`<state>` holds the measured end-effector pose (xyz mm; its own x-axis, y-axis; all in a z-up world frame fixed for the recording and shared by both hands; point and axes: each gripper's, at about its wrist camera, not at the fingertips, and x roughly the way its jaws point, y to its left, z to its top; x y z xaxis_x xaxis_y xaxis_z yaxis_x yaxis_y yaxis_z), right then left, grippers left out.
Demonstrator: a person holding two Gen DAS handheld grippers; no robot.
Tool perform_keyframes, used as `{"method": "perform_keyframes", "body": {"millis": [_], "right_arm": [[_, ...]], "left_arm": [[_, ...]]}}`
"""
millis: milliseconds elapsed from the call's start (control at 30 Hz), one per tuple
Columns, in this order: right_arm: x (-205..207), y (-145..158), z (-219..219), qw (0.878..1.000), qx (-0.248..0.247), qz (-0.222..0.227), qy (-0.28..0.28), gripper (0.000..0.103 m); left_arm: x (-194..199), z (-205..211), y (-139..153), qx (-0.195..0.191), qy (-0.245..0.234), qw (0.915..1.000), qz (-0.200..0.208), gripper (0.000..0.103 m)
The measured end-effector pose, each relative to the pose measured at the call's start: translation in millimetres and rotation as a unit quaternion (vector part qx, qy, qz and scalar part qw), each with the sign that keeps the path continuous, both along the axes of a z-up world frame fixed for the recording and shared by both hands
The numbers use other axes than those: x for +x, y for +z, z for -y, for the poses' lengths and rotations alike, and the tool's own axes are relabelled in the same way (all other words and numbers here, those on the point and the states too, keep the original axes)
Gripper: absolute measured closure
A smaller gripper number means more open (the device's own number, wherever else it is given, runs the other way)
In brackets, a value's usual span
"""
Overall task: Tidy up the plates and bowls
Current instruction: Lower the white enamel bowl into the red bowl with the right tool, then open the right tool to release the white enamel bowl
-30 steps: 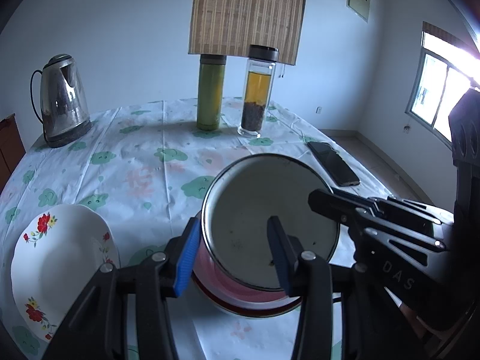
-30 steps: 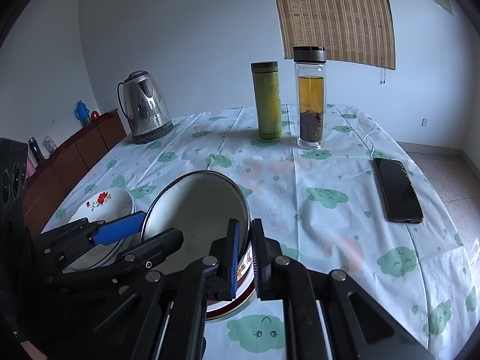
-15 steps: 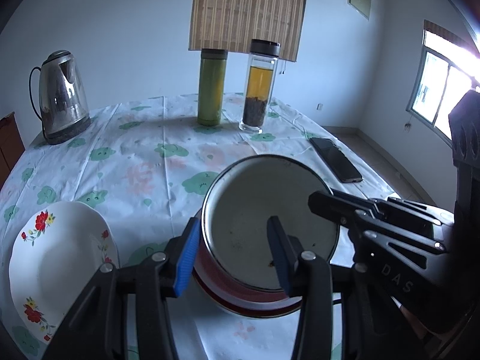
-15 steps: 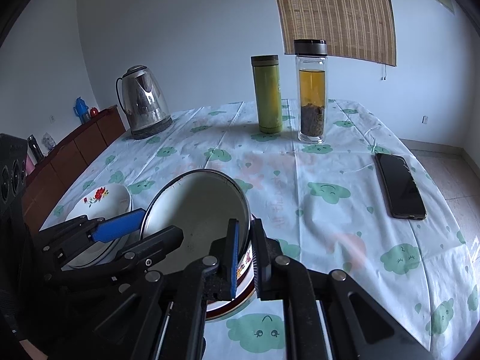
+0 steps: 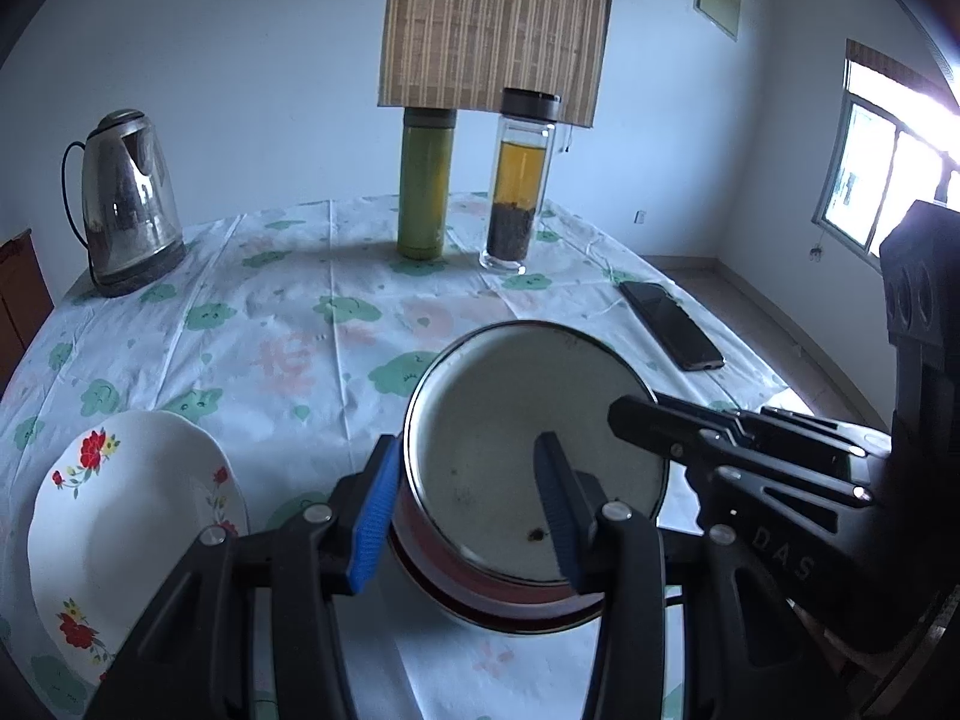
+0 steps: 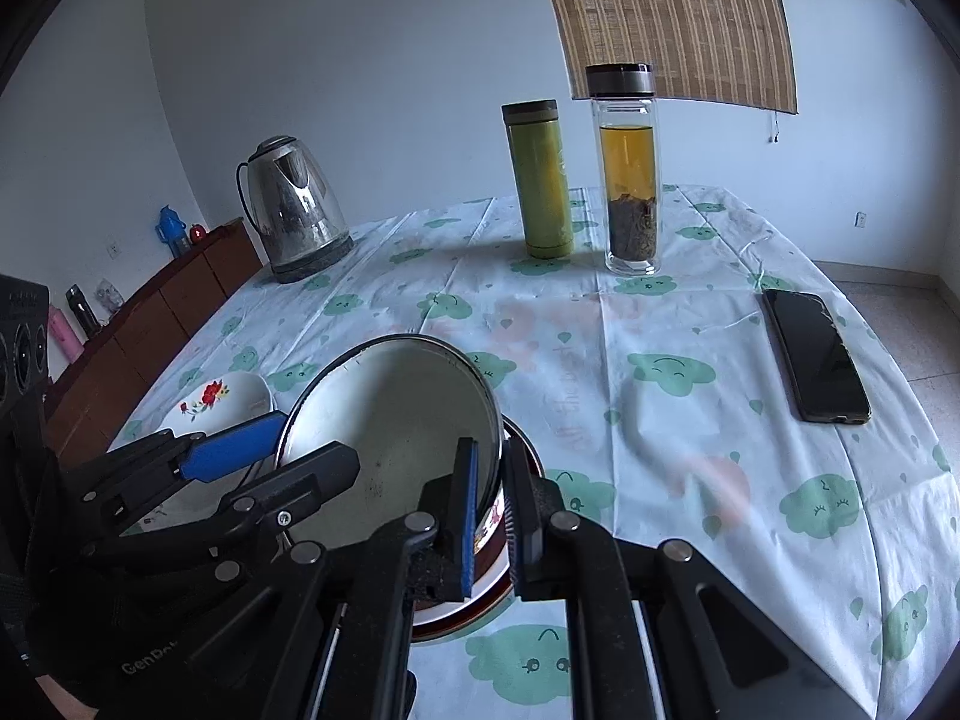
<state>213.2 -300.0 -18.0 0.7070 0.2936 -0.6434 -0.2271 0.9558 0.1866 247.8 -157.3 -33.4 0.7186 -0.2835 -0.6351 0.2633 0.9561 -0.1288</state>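
A white enamel bowl (image 5: pixel 528 438) with a dark rim and red outside sits tilted over a red-rimmed plate (image 5: pixel 510 606). My left gripper (image 5: pixel 468 510) is open, one finger outside the bowl's left wall and one inside. My right gripper (image 6: pixel 489 516) is shut on the bowl's (image 6: pixel 396 426) right rim; it shows as black fingers (image 5: pixel 690 426) in the left wrist view. A white floral plate (image 5: pixel 126 528) lies to the left, and shows in the right wrist view (image 6: pixel 222 399).
A steel kettle (image 5: pixel 126 204) stands far left. A green flask (image 5: pixel 423 186) and a glass tea bottle (image 5: pixel 519 180) stand at the back. A black phone (image 5: pixel 669 324) lies right, near the table's edge (image 6: pixel 900 360). A wooden sideboard (image 6: pixel 150 324) stands left.
Both grippers and the bowl have pulled back slightly toward me; the bottles and kettle look a little farther. The grips have not changed.
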Motion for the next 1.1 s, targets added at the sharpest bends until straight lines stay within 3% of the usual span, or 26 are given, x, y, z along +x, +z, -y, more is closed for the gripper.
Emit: {"method": "perform_keyframes", "body": {"millis": [200, 467, 667, 1100], "right_arm": [[-2.0, 0.2, 2.2, 1.000, -0.001, -0.015, 0.005, 0.093], [5.7, -15.4, 4.4, 0.998, 0.004, -0.061, 0.013, 0.092], [2.4, -12.5, 1.7, 0.998, 0.003, -0.054, 0.017, 0.091], [2.5, -14.7, 5.2, 0.999, 0.012, -0.042, 0.022, 0.091]], "left_arm": [[-2.6, 0.3, 3.6, -0.004, -0.010, 0.9999, -0.013, 0.059], [-3.1, 7.0, 2.7, 0.022, -0.015, 0.9994, -0.024, 0.059], [6.1, -0.9, -10.6, 0.005, -0.012, 0.9986, -0.051, 0.059], [5.6, 1.5, -13.4, 0.017, -0.017, 0.9988, -0.043, 0.056]]}}
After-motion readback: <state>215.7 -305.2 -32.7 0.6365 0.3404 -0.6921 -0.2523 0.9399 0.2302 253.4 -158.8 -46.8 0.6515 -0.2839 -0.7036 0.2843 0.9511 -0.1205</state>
